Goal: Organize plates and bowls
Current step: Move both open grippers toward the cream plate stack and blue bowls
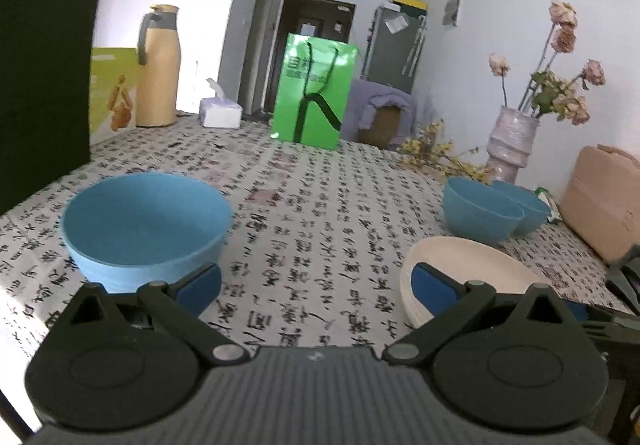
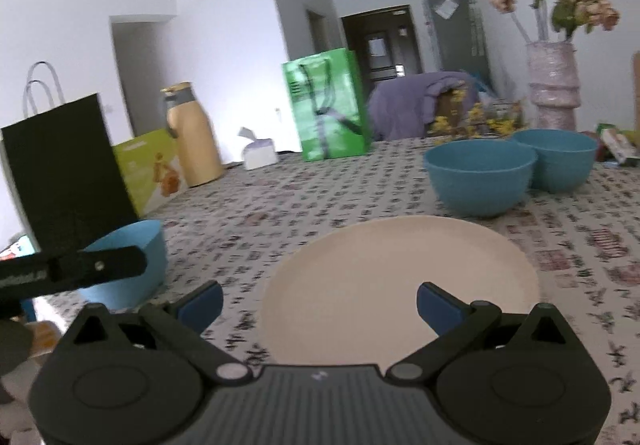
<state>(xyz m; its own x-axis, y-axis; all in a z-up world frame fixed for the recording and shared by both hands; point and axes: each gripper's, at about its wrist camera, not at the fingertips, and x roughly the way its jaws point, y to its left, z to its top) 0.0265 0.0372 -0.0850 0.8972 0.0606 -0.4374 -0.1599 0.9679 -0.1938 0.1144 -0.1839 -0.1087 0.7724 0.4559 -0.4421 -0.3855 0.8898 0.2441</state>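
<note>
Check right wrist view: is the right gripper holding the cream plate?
No, the right gripper is open, its jaws spread wide above the cream plate, which lies flat on the tablecloth.

Both wrist views low over table (image 1: 320, 205), facing doorway, sharing plate (image 2: 400, 269)

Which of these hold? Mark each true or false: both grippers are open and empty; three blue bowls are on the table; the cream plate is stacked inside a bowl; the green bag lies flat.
1. Both grippers are open and empty. True: the left gripper and right gripper hold nothing.
2. Three blue bowls are on the table. True: a lone bowl and a pair of bowls.
3. The cream plate is stacked inside a bowl. False: it lies on the tablecloth.
4. The green bag lies flat. False: it stands upright.
</note>
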